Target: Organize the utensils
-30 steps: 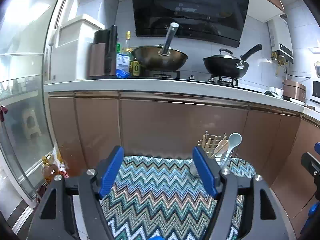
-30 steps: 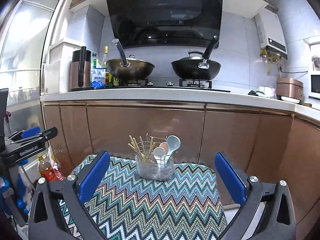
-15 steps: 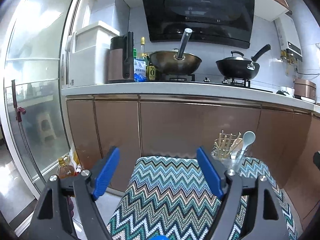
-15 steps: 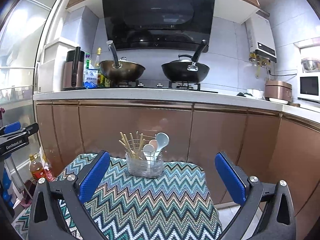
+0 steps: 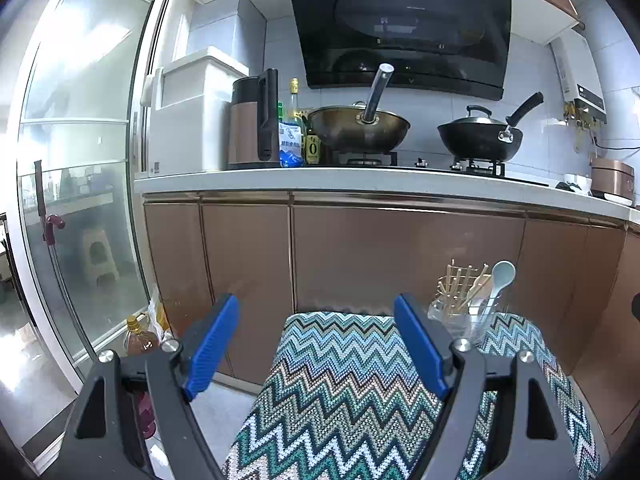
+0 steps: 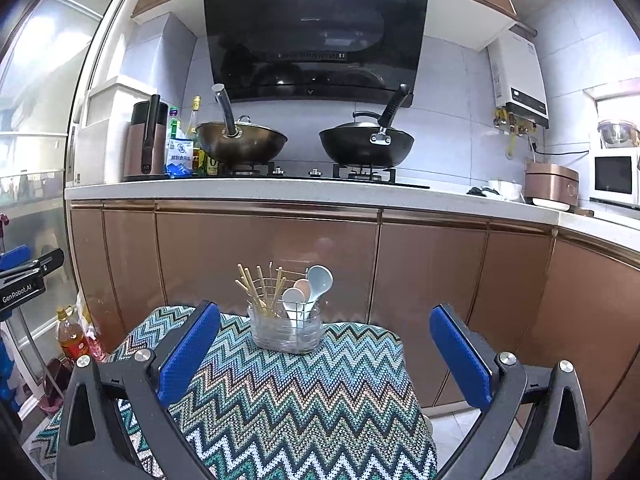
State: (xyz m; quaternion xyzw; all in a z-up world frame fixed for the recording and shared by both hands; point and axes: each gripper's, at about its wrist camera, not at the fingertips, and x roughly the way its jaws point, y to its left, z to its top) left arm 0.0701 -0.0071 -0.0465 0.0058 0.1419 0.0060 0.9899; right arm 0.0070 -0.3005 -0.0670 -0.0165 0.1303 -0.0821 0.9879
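Note:
A clear utensil holder (image 6: 286, 330) stands at the far edge of a table with a zigzag cloth (image 6: 304, 396). It holds several wooden chopsticks (image 6: 260, 288) on its left and spoons (image 6: 310, 288) on its right. It also shows in the left wrist view (image 5: 466, 318), far right of the cloth (image 5: 344, 384). My right gripper (image 6: 324, 352) is open and empty, held back from the holder. My left gripper (image 5: 318, 344) is open and empty, over the cloth's left edge.
Brown kitchen cabinets (image 6: 264, 264) stand close behind the table under a white counter (image 6: 280, 192) with two woks. A glass sliding door (image 5: 76, 208) is at the left. An oil bottle (image 6: 72, 340) stands on the floor. The left gripper body (image 6: 24, 284) shows at the right view's left edge.
Both grippers have pulled back and risen, still open. The left view has swung left, so the holder sits further right in it. The holder has not moved.

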